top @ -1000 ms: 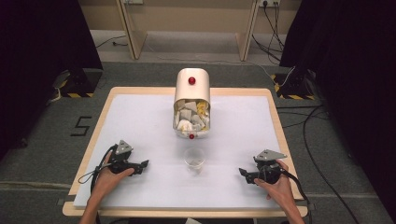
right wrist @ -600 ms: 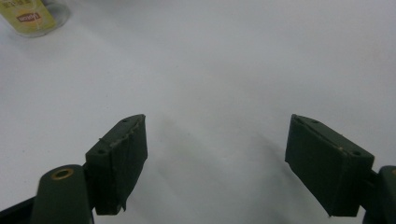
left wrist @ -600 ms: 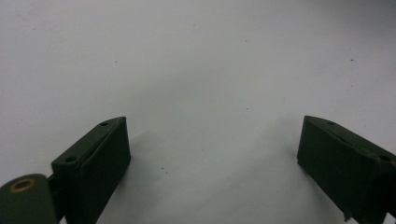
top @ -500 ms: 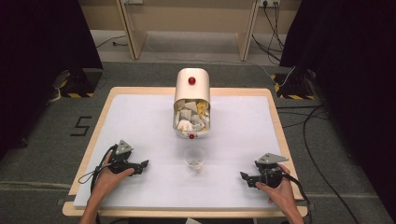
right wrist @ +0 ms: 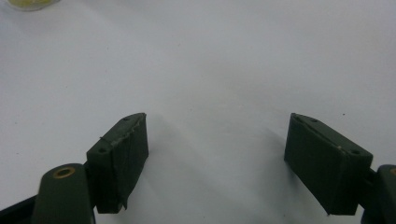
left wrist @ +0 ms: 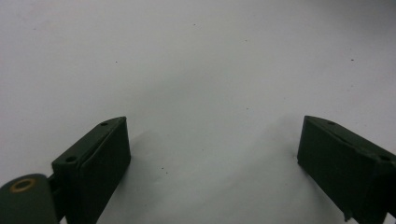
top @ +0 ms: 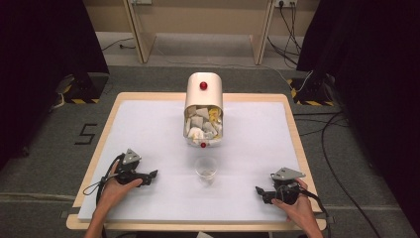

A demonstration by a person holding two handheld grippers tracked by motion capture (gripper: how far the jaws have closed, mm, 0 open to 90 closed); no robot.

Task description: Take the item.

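While both black two-jaw grippers — left gripper (top: 148, 174) and right gripper (top: 261, 191) — rest wide open and empty on the white table (top: 257, 139), the small clear plastic cup (top: 205, 168) between them wants a gentle, centred pinch, lest it crumple.

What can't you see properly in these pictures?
- High view: the scraps inside the tipped bin are too small to identify.
- High view: whatever the clear cup holds is too small to tell.
- Right gripper view: a yellowish thing is cut off by the top edge.
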